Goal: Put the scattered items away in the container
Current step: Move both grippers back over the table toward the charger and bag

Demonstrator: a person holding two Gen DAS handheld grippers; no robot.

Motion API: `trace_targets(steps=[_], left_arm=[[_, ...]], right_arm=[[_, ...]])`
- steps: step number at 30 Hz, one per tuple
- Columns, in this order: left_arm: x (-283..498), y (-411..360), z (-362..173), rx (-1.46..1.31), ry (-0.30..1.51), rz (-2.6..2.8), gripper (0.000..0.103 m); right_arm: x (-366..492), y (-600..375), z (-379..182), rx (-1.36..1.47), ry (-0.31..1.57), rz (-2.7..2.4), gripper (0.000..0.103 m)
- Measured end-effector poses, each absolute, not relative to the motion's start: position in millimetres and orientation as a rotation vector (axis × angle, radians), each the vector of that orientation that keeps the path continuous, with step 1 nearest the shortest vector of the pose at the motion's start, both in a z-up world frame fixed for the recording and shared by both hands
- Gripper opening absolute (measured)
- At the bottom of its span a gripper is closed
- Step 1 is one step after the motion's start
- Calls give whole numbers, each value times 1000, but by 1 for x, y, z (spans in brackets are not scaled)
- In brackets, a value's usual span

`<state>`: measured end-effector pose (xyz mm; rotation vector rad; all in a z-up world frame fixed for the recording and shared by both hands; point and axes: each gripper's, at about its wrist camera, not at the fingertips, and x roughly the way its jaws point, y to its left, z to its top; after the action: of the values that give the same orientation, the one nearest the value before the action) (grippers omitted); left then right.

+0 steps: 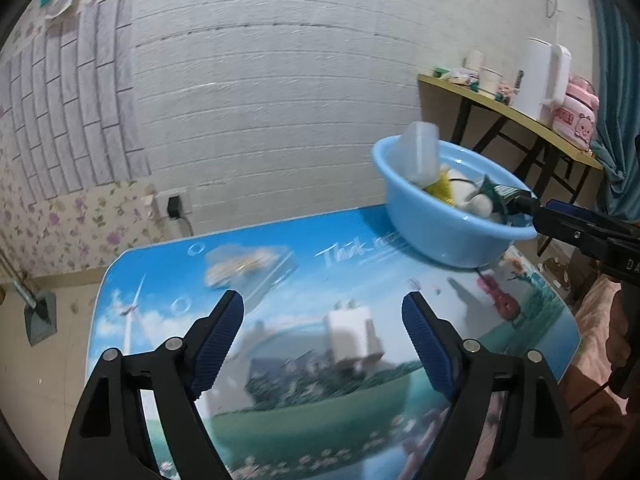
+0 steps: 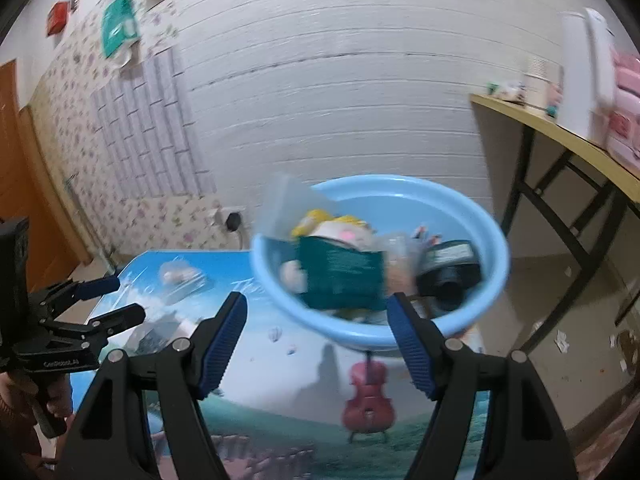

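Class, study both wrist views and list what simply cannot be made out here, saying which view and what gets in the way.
- Right wrist view: print on the green packet over the blue basin; motion blur.
- Left wrist view: the clear bag on the table, contents smeared; the white charger is soft.
- Left wrist view: right gripper fingertips, half hidden behind the basin rim.
- Both views: basin's lower contents, hidden by its wall and the pile.

Both wrist views low over the table (image 1: 168,276) — shared blue basin (image 2: 472,216).
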<state>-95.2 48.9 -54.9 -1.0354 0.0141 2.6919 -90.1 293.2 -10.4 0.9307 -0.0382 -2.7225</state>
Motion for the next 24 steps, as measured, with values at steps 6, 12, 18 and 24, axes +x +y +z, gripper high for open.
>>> trace_targets(steps=[6, 12, 18, 24], left_arm=[[-88, 24, -68, -1085, -20, 2713, 82], [-83, 6, -70, -1094, -9, 2713, 87], [-88, -12, -74, -1109, -1, 2733, 89], [-99, -25, -80, -1132, 11, 2722, 91]], right_arm=[[-84, 259, -20, 969, -3, -2645, 73], [-85, 220, -41, 1054, 31, -2542, 73], [-98, 190, -69, 1172, -24, -2475, 73], [-112, 165, -89, 1274, -20, -2447, 73]])
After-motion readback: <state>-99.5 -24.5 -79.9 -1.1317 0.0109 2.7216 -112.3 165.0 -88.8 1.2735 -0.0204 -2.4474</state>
